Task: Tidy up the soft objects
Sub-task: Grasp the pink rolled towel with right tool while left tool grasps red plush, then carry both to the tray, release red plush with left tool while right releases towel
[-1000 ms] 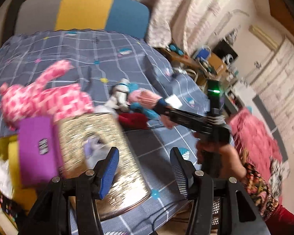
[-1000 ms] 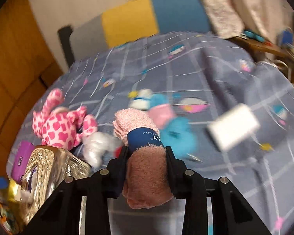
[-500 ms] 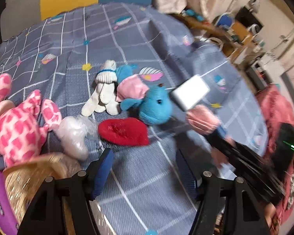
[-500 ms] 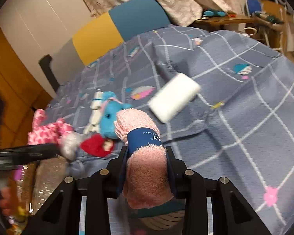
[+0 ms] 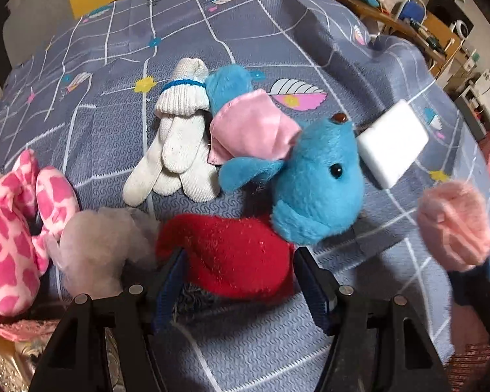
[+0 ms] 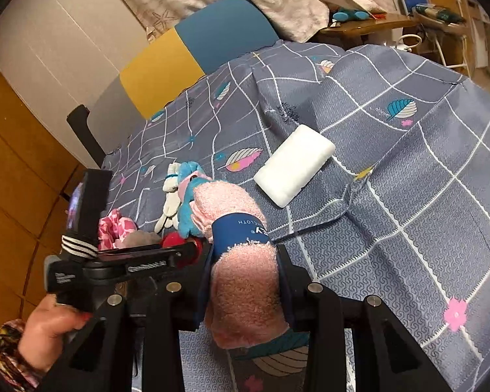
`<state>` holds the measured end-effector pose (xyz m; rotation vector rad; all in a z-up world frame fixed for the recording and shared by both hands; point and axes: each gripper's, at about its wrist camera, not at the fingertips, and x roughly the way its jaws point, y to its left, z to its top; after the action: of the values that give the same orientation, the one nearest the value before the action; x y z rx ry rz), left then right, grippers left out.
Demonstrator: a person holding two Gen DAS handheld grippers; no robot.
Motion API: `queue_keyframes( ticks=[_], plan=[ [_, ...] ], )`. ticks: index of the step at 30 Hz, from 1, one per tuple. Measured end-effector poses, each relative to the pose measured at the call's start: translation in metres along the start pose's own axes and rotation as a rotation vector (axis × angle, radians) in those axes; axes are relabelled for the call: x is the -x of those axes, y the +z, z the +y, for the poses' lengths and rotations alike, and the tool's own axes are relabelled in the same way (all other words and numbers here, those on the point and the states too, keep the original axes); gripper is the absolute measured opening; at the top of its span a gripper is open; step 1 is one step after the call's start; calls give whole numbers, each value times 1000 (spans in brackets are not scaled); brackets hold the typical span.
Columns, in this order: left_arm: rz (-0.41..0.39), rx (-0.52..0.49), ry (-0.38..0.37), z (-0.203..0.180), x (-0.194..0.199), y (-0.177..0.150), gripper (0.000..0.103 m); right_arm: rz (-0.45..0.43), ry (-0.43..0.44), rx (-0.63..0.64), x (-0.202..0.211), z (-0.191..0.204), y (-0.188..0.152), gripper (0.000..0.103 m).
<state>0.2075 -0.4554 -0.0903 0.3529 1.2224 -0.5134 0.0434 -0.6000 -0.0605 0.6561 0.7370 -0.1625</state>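
My left gripper (image 5: 240,281) points down at the bed, jaws open, with a red plush piece (image 5: 232,254) lying between its blue pads. Just beyond lie a blue plush elephant with pink ears (image 5: 317,189), a pair of white gloves (image 5: 176,137) and a white foam block (image 5: 392,143). A grey fluffy lump (image 5: 98,248) and a pink spotted plush (image 5: 13,228) sit at the left. My right gripper (image 6: 245,261) is shut on a rolled pink towel (image 6: 245,294) with a navy band, held above the bedspread; the roll's end (image 5: 454,225) shows at the right of the left wrist view.
A grey checked bedspread (image 6: 408,196) covers the bed. The yellow and blue headboard (image 6: 192,58) stands behind. A cluttered wooden table (image 6: 375,23) is beyond the far edge. A gold box (image 5: 3,366) sits at the lower left. A hand (image 6: 49,326) holds the left gripper.
My left gripper swung away from the gold box and came down over the red plush piece, its jaws wider. The right gripper carried the towel sideways, then held still.
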Motion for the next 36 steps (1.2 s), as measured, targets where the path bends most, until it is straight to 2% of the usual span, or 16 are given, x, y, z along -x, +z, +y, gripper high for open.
queue_keyframes(
  ticks=[3, 4, 5, 7, 9, 14, 19, 25, 31, 36],
  plan=[
    [-22, -20, 26, -4, -3, -3, 63, -11, -20, 30, 1, 5, 0, 36],
    [-33, -27, 39, -4, -2, -4, 56, -14, -27, 38, 2, 6, 0, 37],
    [-41, -25, 41, -4, -1, -5, 44, -18, -34, 48, 3, 7, 0, 37],
    [-63, -18, -7, -6, 5, -5, 28, -30, -54, 66, 5, 9, 1, 37],
    [-62, -20, -43, -8, 9, -7, 28, -39, -65, 80, 6, 11, 1, 37],
    [-121, -29, -106, -11, 33, -20, 27, -49, -85, 101, 7, 14, -1, 36],
    [-186, -29, -218, -13, 70, -30, 27, -58, -103, 124, 8, 17, -2, 36],
    [-263, -20, -346, 4, 121, -64, 27, -70, -125, 148, 9, 20, -4, 36],
    [-369, 5, -386, 41, 171, -102, 27, -77, -144, 181, 8, 26, -9, 37],
    [-454, 41, -348, 86, 207, -130, 27, -70, -152, 183, 5, 28, -15, 37]
  ],
)
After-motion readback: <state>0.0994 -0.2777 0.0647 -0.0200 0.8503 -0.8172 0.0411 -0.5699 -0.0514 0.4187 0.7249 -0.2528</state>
